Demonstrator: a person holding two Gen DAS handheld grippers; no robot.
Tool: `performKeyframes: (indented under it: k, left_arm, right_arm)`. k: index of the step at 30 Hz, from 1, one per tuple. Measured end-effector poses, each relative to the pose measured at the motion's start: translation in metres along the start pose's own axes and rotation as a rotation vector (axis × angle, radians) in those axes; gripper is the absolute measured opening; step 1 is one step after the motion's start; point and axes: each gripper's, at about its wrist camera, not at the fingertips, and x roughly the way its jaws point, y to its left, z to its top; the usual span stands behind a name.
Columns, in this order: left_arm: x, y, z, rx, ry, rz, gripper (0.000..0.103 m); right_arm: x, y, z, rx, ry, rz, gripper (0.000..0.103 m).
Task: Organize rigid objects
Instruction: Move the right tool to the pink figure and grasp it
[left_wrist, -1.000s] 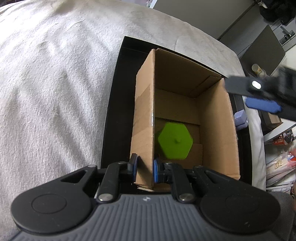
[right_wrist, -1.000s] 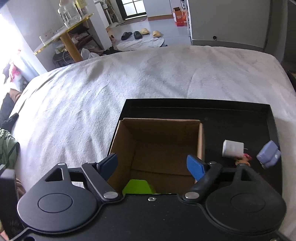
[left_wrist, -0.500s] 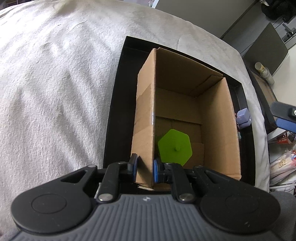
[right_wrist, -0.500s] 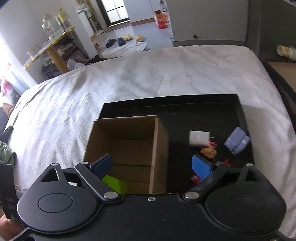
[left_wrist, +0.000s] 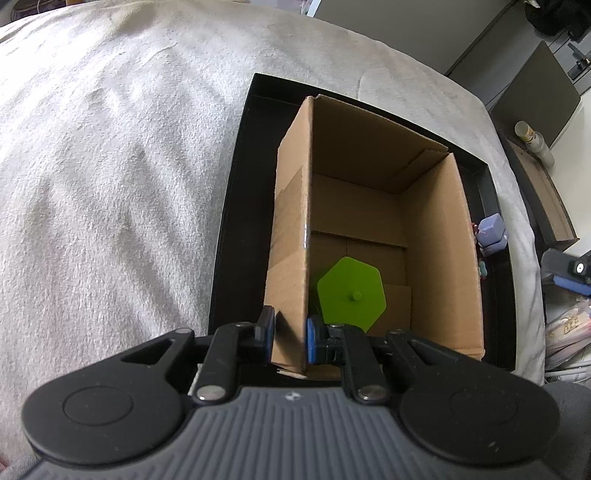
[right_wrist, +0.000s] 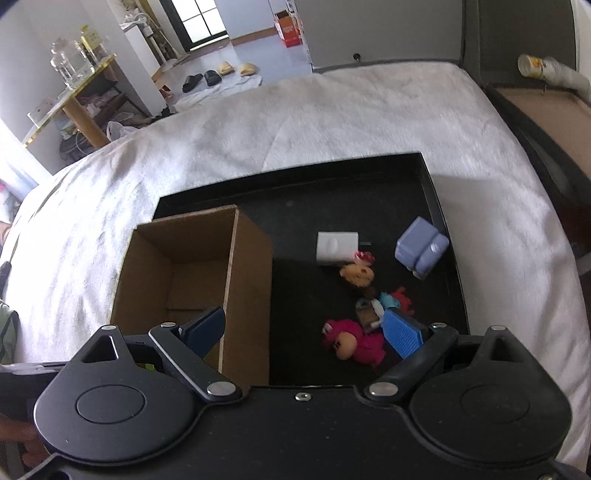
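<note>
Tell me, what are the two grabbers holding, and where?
The left gripper pinches the cardboard box by its near side wall. The right gripper is open, holding nothing.

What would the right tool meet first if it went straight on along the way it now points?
Probably the bare floor of the black tray, just right of the cardboard box. The right tool is open and empty; the pink plush toy lies closest to that line, though depth is unclear.
</note>
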Motion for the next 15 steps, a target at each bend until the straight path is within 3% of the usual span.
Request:
performKeyframes:
  k: [9,15]
  left_arm:
    - [0.001,0.0,0.0,-0.012,0.002,0.001,0.015]
    - [0.003,0.0,0.002,-0.02,0.008,0.004,0.015]
  right_arm:
    - [0.028,-0.024,-0.015,0.01,0.063,-0.001,0.092]
    - [0.048,-0.036,-0.019,-0.011,0.106,0.014,0.084]
